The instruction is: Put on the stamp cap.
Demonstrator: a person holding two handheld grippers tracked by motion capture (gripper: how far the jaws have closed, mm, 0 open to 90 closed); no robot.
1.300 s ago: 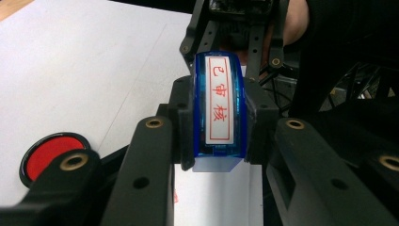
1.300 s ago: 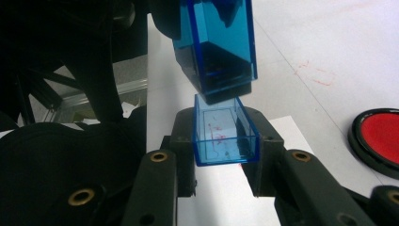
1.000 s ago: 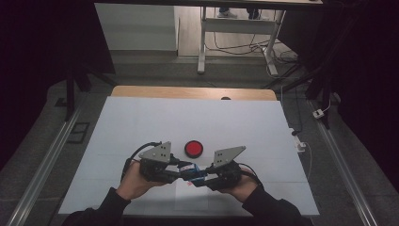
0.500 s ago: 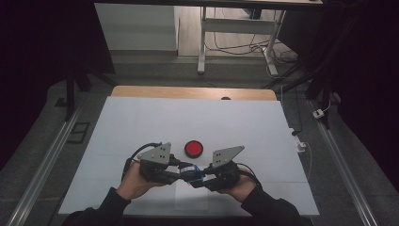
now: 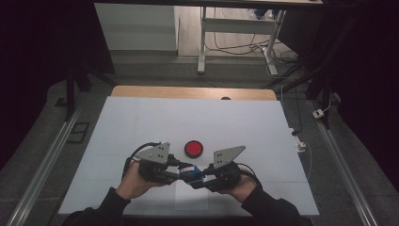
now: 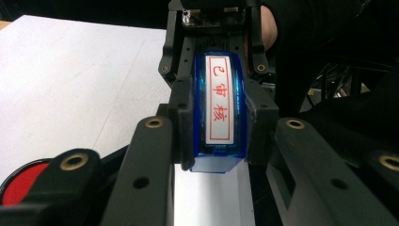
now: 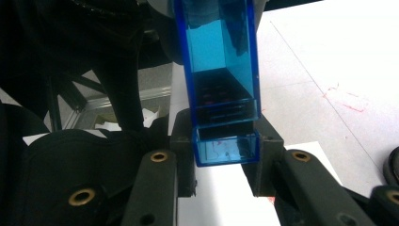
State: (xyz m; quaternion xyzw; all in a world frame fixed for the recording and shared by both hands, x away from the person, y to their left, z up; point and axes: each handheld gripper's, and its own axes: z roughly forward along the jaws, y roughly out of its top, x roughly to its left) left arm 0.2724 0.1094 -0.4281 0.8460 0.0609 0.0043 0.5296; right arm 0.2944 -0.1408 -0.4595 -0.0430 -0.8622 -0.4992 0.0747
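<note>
Item: blue stamp (image 5: 192, 173), translucent case with a white label in red characters (image 6: 219, 98). It is held just above the table (image 5: 141, 122), near the front edge and roughly midway across, over a white paper sheet (image 5: 190, 195).

Grip: the left tongs (image 5: 181, 172) are pinched on one end, the right tongs (image 5: 201, 175) on the other; both pairs of pads are pressed against the case sides.

Axis: the long axis is laid level, running left to right between the two tongs. Which end is the printing face cannot be told for certain.

Surroundings: a red round pad (image 5: 193, 149) is set just beyond the stamp, apart from it. Bare table is left open behind and to both sides; little room is left toward the front edge.
</note>
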